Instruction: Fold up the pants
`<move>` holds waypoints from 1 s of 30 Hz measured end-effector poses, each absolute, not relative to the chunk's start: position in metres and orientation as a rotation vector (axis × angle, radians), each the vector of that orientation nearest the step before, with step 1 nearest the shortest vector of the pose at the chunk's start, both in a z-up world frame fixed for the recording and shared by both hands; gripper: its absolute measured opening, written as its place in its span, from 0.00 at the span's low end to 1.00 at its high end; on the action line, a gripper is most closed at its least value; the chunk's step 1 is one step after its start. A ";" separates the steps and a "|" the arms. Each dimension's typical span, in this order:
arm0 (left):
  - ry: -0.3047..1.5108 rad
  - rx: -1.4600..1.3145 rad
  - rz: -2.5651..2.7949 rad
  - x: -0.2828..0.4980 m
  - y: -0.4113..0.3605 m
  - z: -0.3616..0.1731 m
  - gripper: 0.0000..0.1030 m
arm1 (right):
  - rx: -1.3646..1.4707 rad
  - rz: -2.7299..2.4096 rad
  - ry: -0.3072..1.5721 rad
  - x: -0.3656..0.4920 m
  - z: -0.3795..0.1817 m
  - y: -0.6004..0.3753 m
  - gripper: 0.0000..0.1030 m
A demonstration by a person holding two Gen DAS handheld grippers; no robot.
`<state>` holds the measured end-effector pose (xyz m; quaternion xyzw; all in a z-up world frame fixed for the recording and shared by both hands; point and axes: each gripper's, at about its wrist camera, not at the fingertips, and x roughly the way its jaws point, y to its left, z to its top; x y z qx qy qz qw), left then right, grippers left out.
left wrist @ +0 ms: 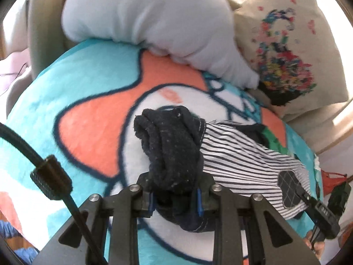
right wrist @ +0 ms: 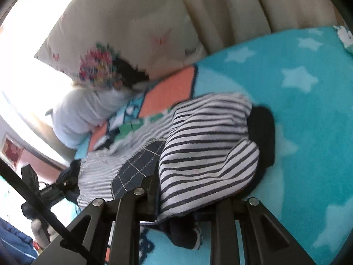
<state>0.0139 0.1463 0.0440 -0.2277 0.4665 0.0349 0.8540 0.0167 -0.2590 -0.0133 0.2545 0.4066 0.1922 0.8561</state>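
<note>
Pants, striped with dark cuffs and a dark stitched patch, hang stretched between the two grippers over a blanket spread on a bed or couch. Nearest, the left gripper is clamped down on a bunched dark cuff, which bulges up out of the narrow gap in a thick roll; the right gripper is likewise closed on a fold of striped cloth, its jaws mostly buried under the fabric. Between them the cloth sags rather than lying flat, and in the right view another dark cuff rests on the blanket beyond the raised fold. Both grips look bulky and shallow, so I judge the main risk to be the cloth creeping out of one pair of jaws if the hands pull apart or swing quickly, which would drop that side and leave a crooked fold. Several layers are pinched together, so the fold may land twisted, legs misaligned. The fluffy blanket could drag on the trailing cuff and pull it out of line. Farther off, a pale cushion and an embroidered pillow sit close behind; a long sweep toward them could snag the pants.
</note>
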 end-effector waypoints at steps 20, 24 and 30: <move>0.872 -0.533 0.141 -0.036 0.172 0.085 0.39 | 0.421 0.287 0.818 -0.023 -0.006 -0.299 0.48; 0.834 -0.537 0.135 -0.046 0.172 0.098 0.39 | 0.401 0.324 0.808 -0.022 -0.005 -0.283 0.48; 0.841 -0.508 0.094 -0.044 0.154 0.100 0.41 | 0.397 0.383 0.816 0.000 -0.016 -0.255 0.27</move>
